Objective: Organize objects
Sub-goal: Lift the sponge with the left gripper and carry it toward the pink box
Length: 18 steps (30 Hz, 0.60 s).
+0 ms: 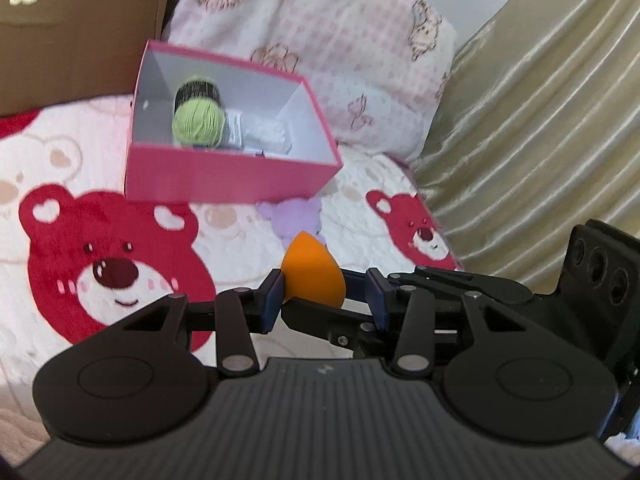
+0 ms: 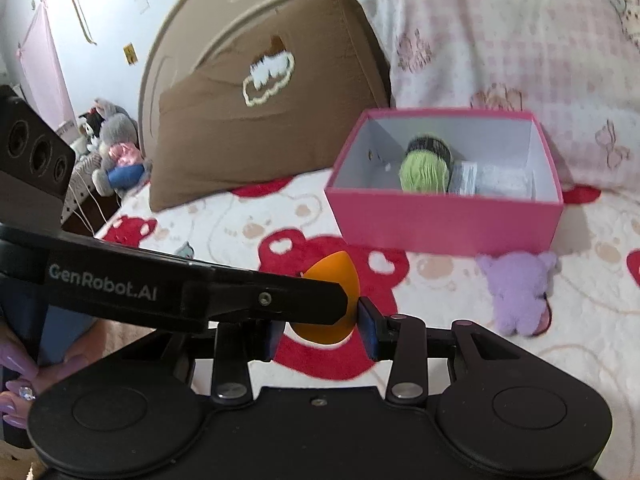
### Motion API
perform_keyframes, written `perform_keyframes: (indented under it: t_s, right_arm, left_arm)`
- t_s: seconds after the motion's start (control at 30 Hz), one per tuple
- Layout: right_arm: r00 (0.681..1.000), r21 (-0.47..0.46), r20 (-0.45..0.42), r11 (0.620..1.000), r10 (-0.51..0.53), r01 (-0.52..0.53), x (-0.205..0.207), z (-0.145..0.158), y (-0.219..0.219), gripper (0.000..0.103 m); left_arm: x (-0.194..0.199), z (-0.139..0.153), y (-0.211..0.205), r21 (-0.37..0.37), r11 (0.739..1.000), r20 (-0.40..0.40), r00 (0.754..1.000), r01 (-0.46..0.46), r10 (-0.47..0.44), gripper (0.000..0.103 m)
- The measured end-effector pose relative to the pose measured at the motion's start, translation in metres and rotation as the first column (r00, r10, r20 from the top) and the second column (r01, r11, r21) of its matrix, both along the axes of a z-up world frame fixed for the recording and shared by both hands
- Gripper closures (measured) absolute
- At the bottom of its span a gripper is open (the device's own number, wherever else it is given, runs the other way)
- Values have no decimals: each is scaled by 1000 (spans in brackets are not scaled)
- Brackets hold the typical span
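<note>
Both grippers met at 1 orange teardrop-shaped sponge (image 1: 313, 280) held up above the bedspread (image 1: 240, 232). In the left wrist view, the left gripper (image 1: 325, 294) stood only partly closed: its left pad pressed against the sponge's side, while a gap showed between the sponge and its right pad, and the other gripper's finger crossed that space. Whether the left claw truly clamped the sponge could not be told. In the right wrist view, the right gripper (image 2: 318, 330) had its 2 blue pads drawn in close on either side of the sponge's lower, rounded end, gripping it. The left gripper's black finger (image 2: 256, 300) cut across from the left and covered part of the sponge.

Beyond the sponge, an open pink box (image 1: 224, 178) sat on the bedspread, well apart from both claws. Inside it lay a ball of green yarn (image 1: 198, 122) with a dark ball just behind it, and white packets (image 1: 264, 136) beside them. A small purple plush toy (image 2: 518, 292) lay on the bedspread just in front of the box. A brown cushion (image 2: 248, 128) and a pink checked pillow (image 2: 500, 48) leaned behind the box.
</note>
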State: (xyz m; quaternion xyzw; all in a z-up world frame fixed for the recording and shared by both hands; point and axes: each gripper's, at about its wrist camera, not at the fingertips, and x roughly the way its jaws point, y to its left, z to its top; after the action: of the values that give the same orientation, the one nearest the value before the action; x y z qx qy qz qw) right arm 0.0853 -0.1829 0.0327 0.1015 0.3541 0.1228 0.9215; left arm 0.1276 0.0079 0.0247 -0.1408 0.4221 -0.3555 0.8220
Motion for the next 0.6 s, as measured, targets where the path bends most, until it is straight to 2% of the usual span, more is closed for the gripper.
perform_keyframes:
  t_s: [0.13,0.23,0.47,0.6]
  right_arm:
    - [998,-43,62,999,15,-12,0,20,7,58]
    - [995,-61,98,998,30,-24,2,29,5,58]
    - [991,-77,130,997,35,-25,20,38,-7,59]
    - [991,-38,126,999,42,-38,40,39,-21,59]
  left_arm:
    - [2,17,3,-16,1000,23,999,-22,22,60]
    - [6,26,-2,1,1000,39,999,-22,22,60]
    - [29,38,-20,29,998,58,997,-48,46,60]
    - [49,43,-29,42,996,62,995,-77,74,60]
